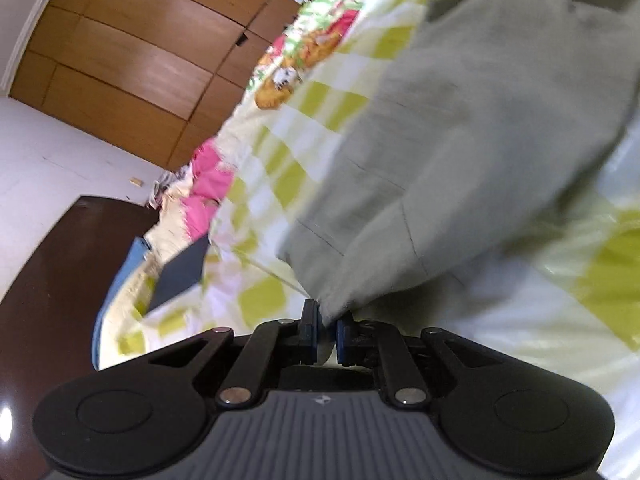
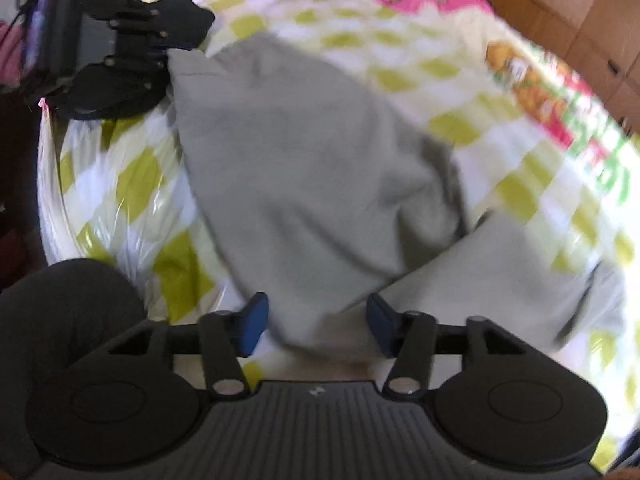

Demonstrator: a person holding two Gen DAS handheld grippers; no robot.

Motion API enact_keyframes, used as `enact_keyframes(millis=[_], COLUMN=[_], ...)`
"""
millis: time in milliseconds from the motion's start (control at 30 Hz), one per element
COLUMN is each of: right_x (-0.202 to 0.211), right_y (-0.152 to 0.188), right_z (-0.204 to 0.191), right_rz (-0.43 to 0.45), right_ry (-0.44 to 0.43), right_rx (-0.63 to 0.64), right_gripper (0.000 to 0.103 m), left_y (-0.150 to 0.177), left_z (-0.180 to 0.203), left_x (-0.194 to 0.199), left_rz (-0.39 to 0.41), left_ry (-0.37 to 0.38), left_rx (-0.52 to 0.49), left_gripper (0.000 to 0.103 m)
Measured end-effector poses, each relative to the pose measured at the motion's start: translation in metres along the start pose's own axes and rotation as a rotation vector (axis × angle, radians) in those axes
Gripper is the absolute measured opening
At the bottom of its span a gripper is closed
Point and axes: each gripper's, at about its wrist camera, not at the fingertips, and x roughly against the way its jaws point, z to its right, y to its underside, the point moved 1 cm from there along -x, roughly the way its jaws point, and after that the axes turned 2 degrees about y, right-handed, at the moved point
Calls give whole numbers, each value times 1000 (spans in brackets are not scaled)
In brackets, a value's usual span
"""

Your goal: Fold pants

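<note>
Grey pants [image 1: 460,128] lie folded over on a bed with a yellow-green checked cover [image 1: 280,160]. My left gripper [image 1: 328,322] is shut on a corner of the pants, and the cloth rises from its blue pads. The right wrist view shows the same pants [image 2: 304,168] spread across the cover [image 2: 460,80], with the left gripper [image 2: 170,54] at the top left pinching their far corner. My right gripper [image 2: 317,324] stands open over the near end of the pants. Its blue pads [image 2: 254,320] are wide apart and the cloth between them is not pressed.
A dark flat rectangle [image 1: 180,274] and pink bedding [image 1: 208,184] lie further along the bed. A wooden wardrobe [image 1: 132,56] stands behind, and dark furniture [image 1: 48,280] sits beside the bed. A person's dark clothing [image 2: 60,312] shows at the lower left.
</note>
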Motion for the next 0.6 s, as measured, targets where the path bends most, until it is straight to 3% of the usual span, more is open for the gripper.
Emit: enact_keyframes(millis=[133,200,300,500,533,600], right_x=[12,7,-21,-74,-78,-90], right_y=[-27,-50,-90,-138,-144,-154], right_z=[-9,-23,-50,-88,-91,-88], right_rz=[75,171,269,349,359,312], right_ry=[-35,-70,-156,-188,-185,-168], right_rx=[9,30,60,174,186,165], right_gripper=[65,73,73,71,66,10], left_y=[-10,-10,-8,6,7,11], left_z=[-21,-22,-21,-23,-22,-22], left_x=[-4,-2,2,16,16,15], left_rz=[42,51,55,58,57,51], left_ry=[3,36,57,87,85,79], left_rx=[16,29,51,126,129,136], left_gripper=[30,30,30,30,30,31])
